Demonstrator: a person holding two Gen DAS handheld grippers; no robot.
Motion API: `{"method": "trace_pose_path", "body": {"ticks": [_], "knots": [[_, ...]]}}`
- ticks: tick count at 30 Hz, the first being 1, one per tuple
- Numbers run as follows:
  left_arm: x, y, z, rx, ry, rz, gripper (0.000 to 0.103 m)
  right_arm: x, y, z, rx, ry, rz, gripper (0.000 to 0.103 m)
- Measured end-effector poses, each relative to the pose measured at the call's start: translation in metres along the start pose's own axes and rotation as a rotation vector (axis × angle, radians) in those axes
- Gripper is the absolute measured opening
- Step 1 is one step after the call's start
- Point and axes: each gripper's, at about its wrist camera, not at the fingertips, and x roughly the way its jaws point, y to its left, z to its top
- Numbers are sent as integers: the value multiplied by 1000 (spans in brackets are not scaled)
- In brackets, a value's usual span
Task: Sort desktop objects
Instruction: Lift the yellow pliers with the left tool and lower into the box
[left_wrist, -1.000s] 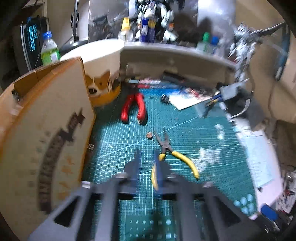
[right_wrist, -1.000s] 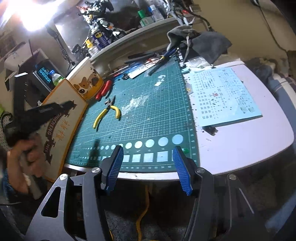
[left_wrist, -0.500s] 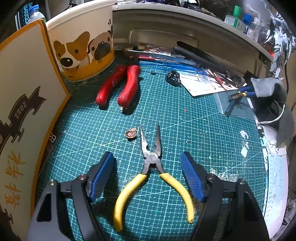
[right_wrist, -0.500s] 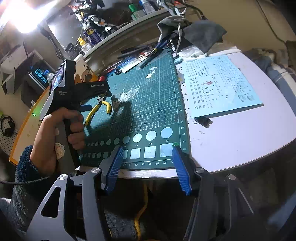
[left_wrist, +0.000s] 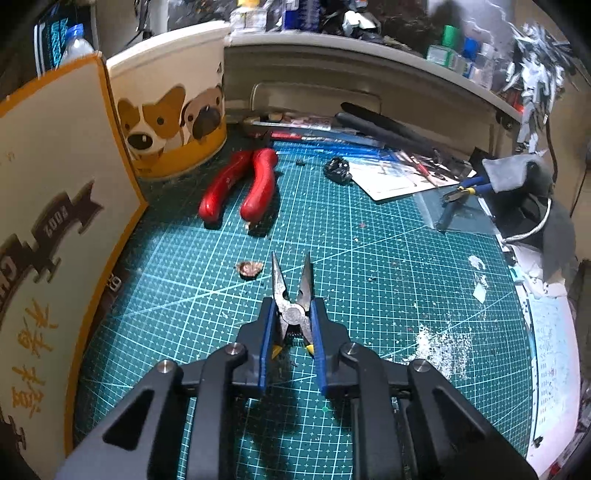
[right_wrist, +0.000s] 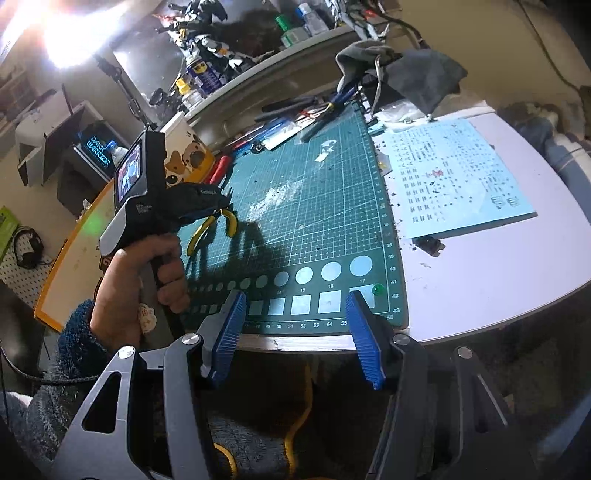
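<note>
Decal sheet (right_wrist: 454, 177) beside cutting mat (right_wrist: 332, 221), bottle (left_wrist: 75, 46) behind.

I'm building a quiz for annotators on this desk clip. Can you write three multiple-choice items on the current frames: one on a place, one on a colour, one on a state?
1. Where does the red-handled tool lie?
A. On the cutting mat near the dog-print container
B. On the blue printed sheet
C. On the shelf

2. What colour are the handles of the needle-nose pliers?
A. Red
B. Yellow
C. Green

3. What state is the left hand-held gripper in?
A. Wide open above the mat
B. Closed on the pliers
C. Out of view

Answers:
1. A: it rests on the green mat just in front of the container.
2. B: yellow handles show in the right wrist view.
3. B: its blue pads press both sides of the pliers at the pivot.
</note>
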Motion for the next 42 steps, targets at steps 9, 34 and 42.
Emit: {"method": "trace_pose_path", "body": {"ticks": [9, 34, 42], "knots": [[-40, -2, 14, 44, -136, 8, 18, -8, 0, 2, 5, -22, -4, 54], [-261, 191, 84, 40, -332, -9, 18, -17, 32, 2, -43, -55, 86, 54], [-160, 233, 83, 101, 7, 12, 18, -15, 49, 0, -83, -45, 104, 54]]}}
